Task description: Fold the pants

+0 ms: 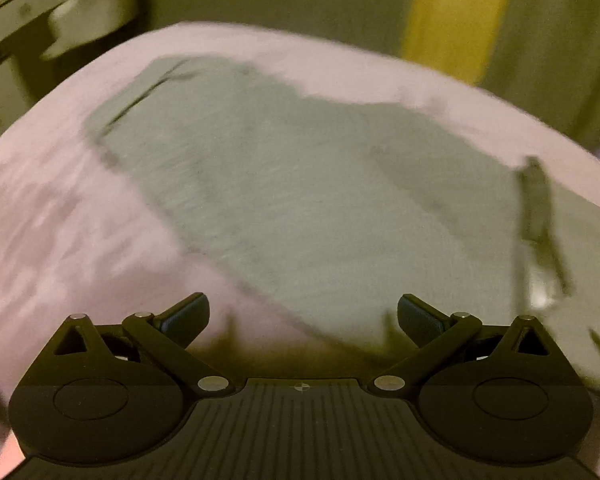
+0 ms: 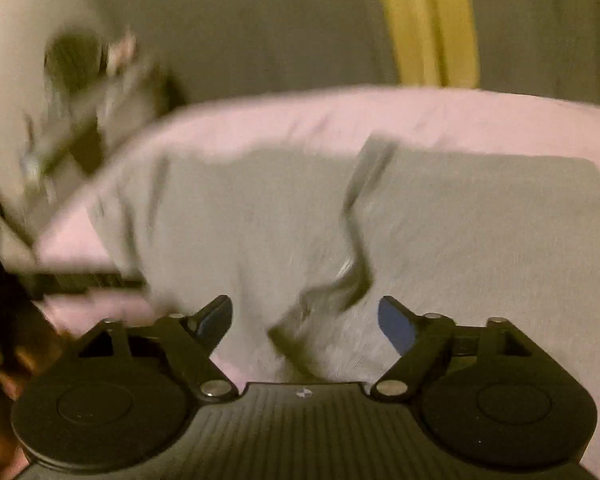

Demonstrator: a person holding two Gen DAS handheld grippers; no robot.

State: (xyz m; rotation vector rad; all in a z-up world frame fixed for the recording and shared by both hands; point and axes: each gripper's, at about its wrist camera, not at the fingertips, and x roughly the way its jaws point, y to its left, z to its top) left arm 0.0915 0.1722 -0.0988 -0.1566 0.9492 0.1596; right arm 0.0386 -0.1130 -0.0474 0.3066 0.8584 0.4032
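Both claws, left claw (image 1: 303, 320) and right claw (image 2: 305, 322), stood spread and empty above the grey pants (image 2: 460, 248), spread ahead on the pink bed (image 1: 60, 220); a fold seemed laid, and regripping an edge seemed next.

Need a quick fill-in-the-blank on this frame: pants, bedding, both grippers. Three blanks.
1. The grey fabric pants lie on a ____ bedsheet.
2. The left gripper has its jaws ____, nothing between them.
3. The right gripper hovers over the pants with jaws ____.

Missing words: pink; open; open
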